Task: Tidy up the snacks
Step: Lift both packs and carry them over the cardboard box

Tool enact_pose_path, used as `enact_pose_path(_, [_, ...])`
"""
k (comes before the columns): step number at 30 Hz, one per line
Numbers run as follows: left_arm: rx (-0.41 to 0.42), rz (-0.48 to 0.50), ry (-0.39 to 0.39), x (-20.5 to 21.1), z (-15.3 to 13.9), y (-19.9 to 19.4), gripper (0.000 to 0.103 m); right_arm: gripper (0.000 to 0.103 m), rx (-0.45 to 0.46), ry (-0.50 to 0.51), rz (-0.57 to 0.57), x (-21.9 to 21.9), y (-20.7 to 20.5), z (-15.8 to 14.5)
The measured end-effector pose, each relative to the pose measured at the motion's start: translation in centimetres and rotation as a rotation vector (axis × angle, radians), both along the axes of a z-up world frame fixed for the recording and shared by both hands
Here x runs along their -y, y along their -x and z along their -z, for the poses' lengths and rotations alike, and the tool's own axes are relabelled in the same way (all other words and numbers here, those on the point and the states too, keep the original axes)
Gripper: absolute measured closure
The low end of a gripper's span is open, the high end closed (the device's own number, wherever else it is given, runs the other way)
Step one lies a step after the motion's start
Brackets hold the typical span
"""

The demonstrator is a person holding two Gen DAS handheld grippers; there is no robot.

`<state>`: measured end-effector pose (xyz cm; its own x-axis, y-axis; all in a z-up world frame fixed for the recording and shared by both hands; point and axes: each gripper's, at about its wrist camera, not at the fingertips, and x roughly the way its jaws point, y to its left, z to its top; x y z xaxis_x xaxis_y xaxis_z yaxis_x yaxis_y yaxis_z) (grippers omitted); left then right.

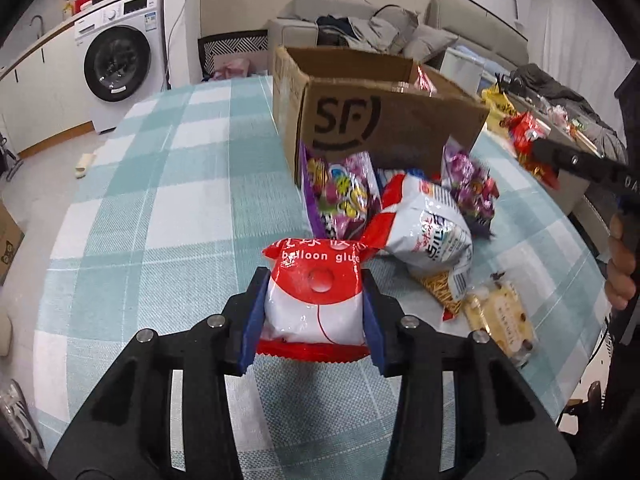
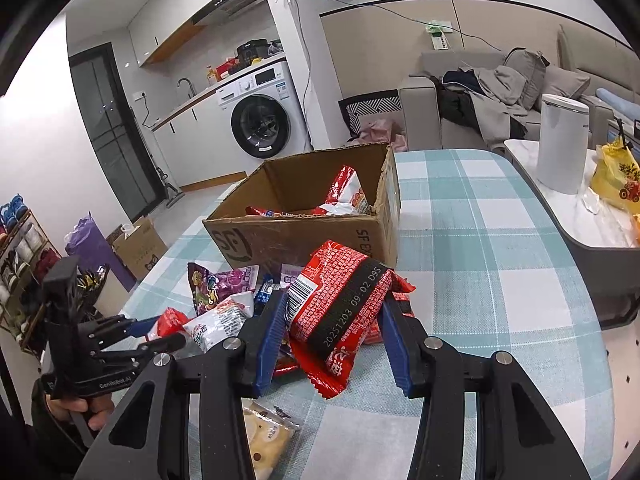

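Note:
My left gripper [image 1: 314, 300] is shut on a red-and-white "balloon glue" packet [image 1: 316, 296], held above the checked tablecloth. My right gripper [image 2: 332, 320] is shut on a red snack packet [image 2: 340, 312] with a black date strip, lifted in front of the open SF cardboard box [image 2: 304, 236]. The box [image 1: 384, 120] holds a few red packets [image 2: 344, 194]. A pile of snacks lies before it: a purple candy bag [image 1: 340, 196], a white-and-red bag [image 1: 424, 224], a yellow biscuit packet [image 1: 500, 320]. The right gripper also shows at the right edge of the left wrist view [image 1: 532, 148].
The table wears a teal-and-white checked cloth [image 1: 160, 184]. A side table with a white kettle [image 2: 562, 144] and a yellow bag [image 2: 616, 176] stands at the right. A sofa with clothes [image 2: 488, 96] and a washing machine [image 2: 260, 120] are behind.

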<state>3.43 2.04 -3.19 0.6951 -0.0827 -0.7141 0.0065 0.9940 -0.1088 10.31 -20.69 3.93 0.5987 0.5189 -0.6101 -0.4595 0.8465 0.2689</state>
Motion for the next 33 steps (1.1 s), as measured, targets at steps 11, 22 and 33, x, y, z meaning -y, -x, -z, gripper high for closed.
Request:
enact_pose_path(11, [0.103,0.006,0.011,0.2,-4.8,-1.4,0.063,0.056,0.019,0.024,-0.043,-2.1,0.0,-0.6])
enact_pose_path(22, [0.167,0.010,0.014,0.9,-7.5,-4.2,0.063,0.056,0.042,0.054,-0.089,-4.9,-0.8,-1.1])
enact_pose_path(33, [0.209,0.025,0.005,1.8,-9.5,-7.5,0.063,0.056,0.053,0.047,-0.114,-7.0,-2.7,-1.5])
